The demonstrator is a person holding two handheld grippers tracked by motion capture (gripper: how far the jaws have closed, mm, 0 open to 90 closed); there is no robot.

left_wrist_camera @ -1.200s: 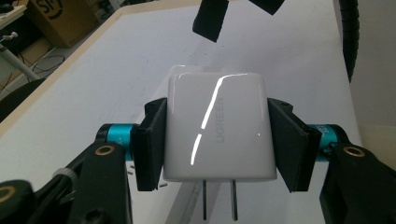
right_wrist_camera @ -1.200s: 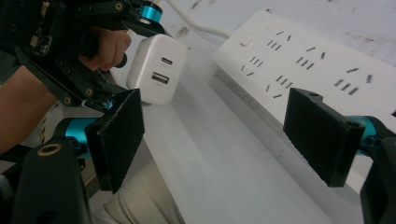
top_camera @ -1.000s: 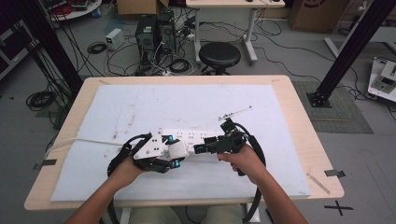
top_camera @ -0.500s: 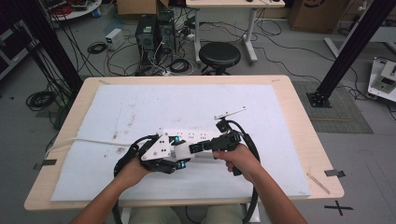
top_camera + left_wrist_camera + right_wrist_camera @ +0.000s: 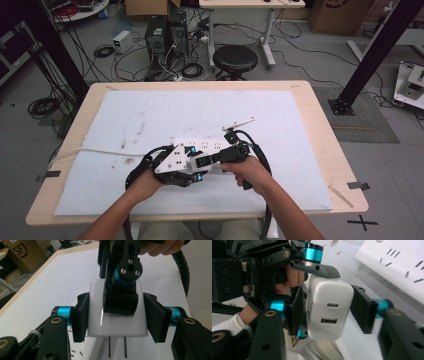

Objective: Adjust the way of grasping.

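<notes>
A light wooden table (image 5: 320,150) topped by a white mat (image 5: 165,115) stands on a grey floor (image 5: 300,60). Beyond its far edge are a round black stool (image 5: 235,59), a second desk (image 5: 240,5), computer towers (image 5: 162,32) amid tangled cables (image 5: 102,50), and cardboard boxes (image 5: 332,14). Black frame posts (image 5: 377,50) rise at either side, with a dark mat (image 5: 367,117) at right.

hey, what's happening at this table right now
A person holds a gripper in each hand over a white mat. Both meet at a white USB wall charger. The left gripper has its jaws on the charger's sides, prongs pointing down. The right gripper straddles it too, one jaw seemingly touching, the other apart. A white power strip lies just behind.
</notes>
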